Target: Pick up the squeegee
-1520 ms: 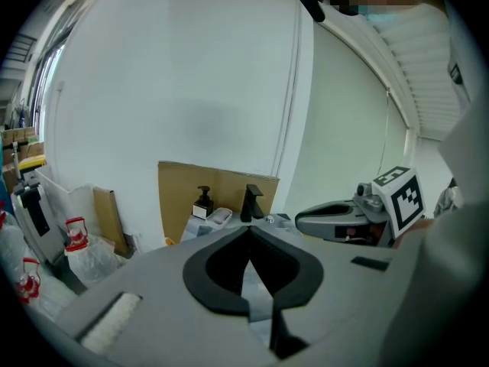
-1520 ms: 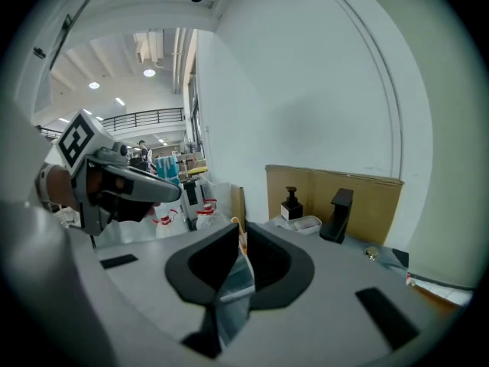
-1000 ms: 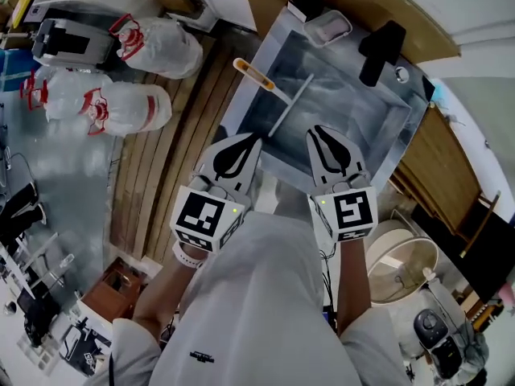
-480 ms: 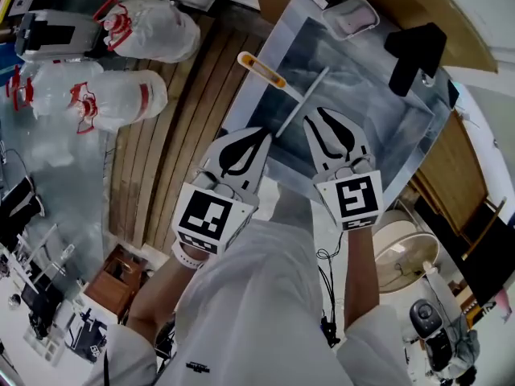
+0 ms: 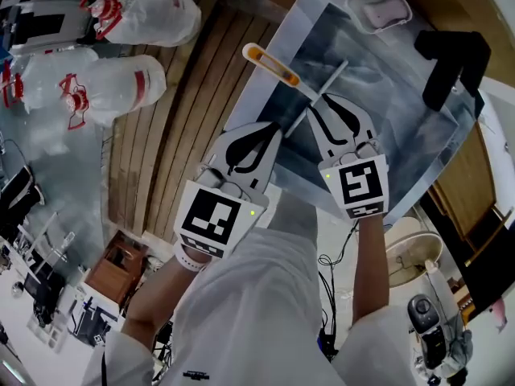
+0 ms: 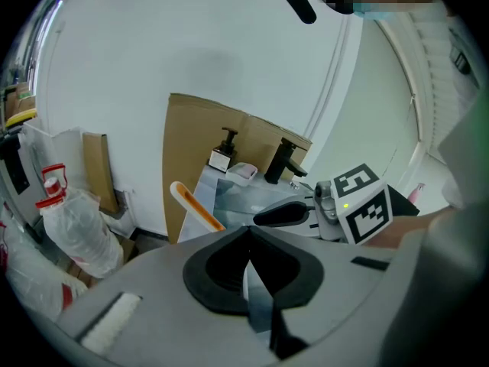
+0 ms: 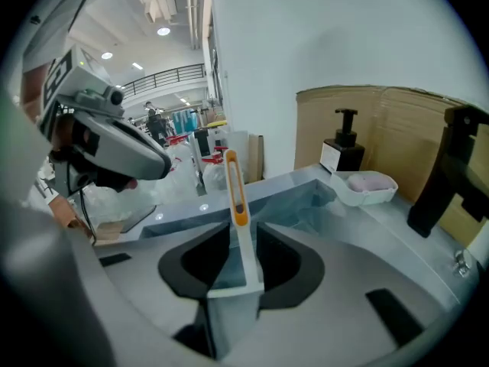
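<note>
left tongs pressed together | right tongs spread round squeegee, per own view

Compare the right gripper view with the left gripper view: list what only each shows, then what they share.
Only the right gripper view shows the squeegee handle standing between the parted jaws of the right gripper. Only the left gripper view shows the jaws of the left gripper together, with nothing between them. Both show the squeegee's orange end, the sink, the soap dish, the soap bottle and the black tap.
</note>
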Motion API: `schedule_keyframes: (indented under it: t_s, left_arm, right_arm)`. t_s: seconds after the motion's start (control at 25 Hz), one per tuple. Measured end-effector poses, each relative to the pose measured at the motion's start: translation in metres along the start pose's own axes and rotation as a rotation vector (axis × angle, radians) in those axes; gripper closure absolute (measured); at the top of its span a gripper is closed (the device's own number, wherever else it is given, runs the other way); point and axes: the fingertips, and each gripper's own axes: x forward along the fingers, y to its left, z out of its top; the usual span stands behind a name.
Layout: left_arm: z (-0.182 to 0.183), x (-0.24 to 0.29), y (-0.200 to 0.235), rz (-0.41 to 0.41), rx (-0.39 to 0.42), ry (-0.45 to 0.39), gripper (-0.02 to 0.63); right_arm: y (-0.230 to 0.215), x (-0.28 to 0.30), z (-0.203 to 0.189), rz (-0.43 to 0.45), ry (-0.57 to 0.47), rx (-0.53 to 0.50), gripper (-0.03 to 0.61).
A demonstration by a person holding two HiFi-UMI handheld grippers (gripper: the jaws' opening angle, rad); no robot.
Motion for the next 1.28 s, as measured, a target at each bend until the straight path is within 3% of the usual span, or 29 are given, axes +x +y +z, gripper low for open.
schedule_keyframes:
  t_s: [0.64, 1.28]
  left_arm:
    - [-0.04, 0.028, 0.004, -0.008, -0.06, 0.089, 0.609]
    - [-0.053, 0.025, -0.006, 0.001, -0.065, 0.097, 0.609]
  right_arm:
    - [-0.005, 0.056, -0.055, 0.043, 0.14, -0.142, 0.495]
    - [-0.004, 0.056, -0.059, 0.051, 0.115, -0.206, 0.518]
